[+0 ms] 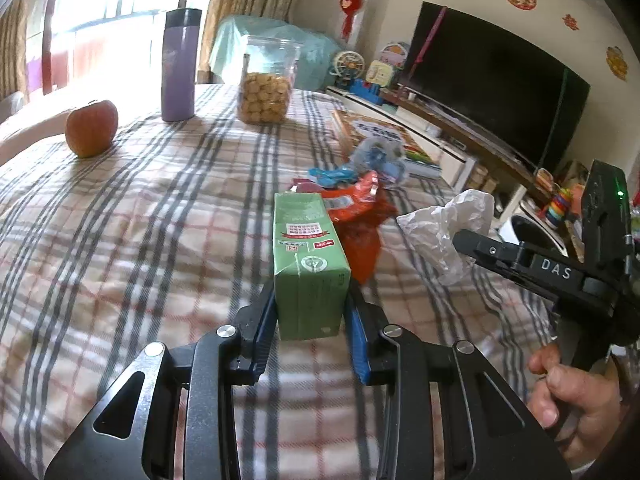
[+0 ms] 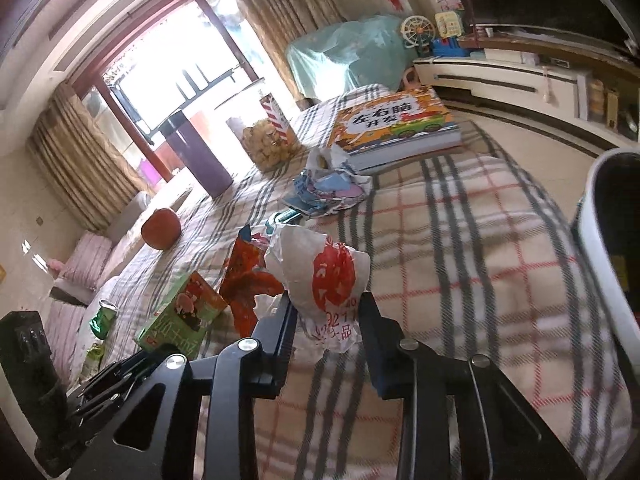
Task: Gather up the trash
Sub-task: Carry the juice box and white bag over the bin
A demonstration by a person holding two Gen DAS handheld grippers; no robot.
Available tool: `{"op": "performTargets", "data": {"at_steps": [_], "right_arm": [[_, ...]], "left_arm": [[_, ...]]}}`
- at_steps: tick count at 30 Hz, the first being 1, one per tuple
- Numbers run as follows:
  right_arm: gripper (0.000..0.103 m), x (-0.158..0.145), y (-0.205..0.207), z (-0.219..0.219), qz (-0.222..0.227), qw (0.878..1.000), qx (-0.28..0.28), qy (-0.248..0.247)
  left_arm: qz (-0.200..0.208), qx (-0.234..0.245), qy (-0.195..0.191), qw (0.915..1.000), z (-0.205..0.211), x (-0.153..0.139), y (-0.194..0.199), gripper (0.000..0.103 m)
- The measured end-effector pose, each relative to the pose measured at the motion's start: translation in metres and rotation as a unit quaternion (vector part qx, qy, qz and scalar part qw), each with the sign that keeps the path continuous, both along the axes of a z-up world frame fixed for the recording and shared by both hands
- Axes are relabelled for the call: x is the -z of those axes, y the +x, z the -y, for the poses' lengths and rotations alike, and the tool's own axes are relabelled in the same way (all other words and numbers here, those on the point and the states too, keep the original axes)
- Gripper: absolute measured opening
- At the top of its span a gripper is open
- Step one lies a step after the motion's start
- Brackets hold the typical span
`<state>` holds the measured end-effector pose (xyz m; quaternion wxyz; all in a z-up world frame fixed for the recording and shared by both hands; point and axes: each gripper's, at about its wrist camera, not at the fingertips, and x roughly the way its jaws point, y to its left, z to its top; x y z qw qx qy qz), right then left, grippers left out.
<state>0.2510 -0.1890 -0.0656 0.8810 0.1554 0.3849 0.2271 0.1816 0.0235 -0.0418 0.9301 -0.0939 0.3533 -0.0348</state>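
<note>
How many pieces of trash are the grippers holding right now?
2. The left gripper clamps a green carton; the right gripper clamps a white plastic bag. More wrappers lie loose on the table.

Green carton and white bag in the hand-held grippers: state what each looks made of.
Green carton: coated paperboard, judging by sharp folded edges and a printed, slightly glossy face. White bag: likely thin plastic film, crinkled and faintly translucent, with red print.

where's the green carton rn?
The green carton sits between the left gripper fingers, low centre in the left wrist view, on the plaid cloth beside the orange wrapper.
</note>
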Motion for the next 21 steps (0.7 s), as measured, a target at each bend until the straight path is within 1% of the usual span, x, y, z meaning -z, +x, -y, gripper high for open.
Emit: {"op": "performTargets", "data": {"at_steps": [10, 21], "right_arm": [[0.032, -0.006, -0.027, 0.033, 0.006, 1.000, 0.029, 0.007], [0.032, -0.013, -0.052, 0.073, 0.015, 0.998, 0.061, 0.015]], "left_arm": [[0.012, 0.046, -0.005, 0.9988, 0.032, -0.005, -0.018, 0.031], [0.018, 0.095, -0.004, 0.9953, 0.072, -0.009, -0.022, 0.031]]}}
